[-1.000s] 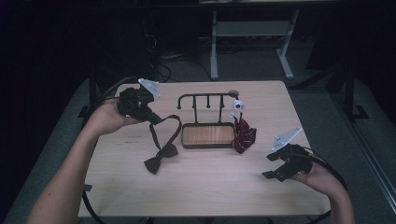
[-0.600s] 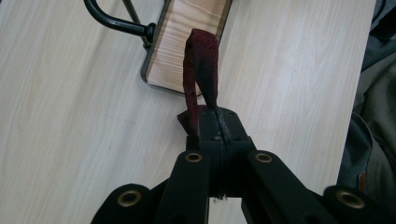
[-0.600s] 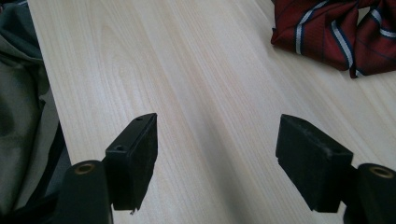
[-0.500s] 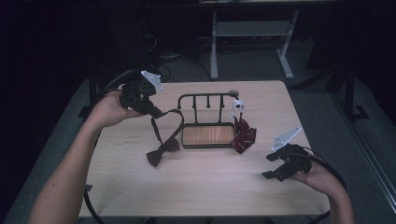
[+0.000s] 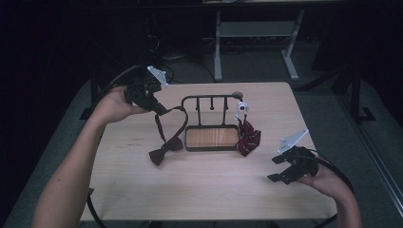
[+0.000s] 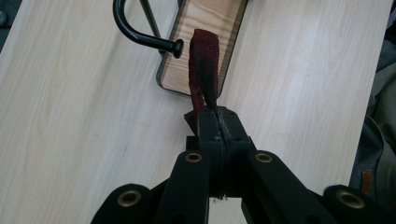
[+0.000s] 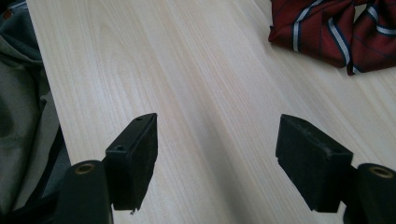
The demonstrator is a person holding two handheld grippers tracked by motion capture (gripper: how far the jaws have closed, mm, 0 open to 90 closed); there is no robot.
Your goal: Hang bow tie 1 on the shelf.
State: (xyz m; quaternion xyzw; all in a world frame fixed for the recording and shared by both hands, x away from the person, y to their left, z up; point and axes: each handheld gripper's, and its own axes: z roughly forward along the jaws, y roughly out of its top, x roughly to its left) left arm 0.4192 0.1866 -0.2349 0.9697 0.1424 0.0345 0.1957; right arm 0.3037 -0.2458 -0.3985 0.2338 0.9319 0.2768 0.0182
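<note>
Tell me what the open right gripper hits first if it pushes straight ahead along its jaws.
Probably bare pale wooden tabletop first: the right gripper tilts down at it. Skimming above it, the line looks free; the red striped bow tie lies off to the side, though depth is unclear.

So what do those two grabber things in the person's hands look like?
Both are black. The left gripper and right gripper each carry a pale grey three-cornered plate on top and trail a thick black cable. Up close, each has two blocky black jaws on arms with brass-coloured rings at the joints. The person's forearms are bare, with no sleeves showing.
</note>
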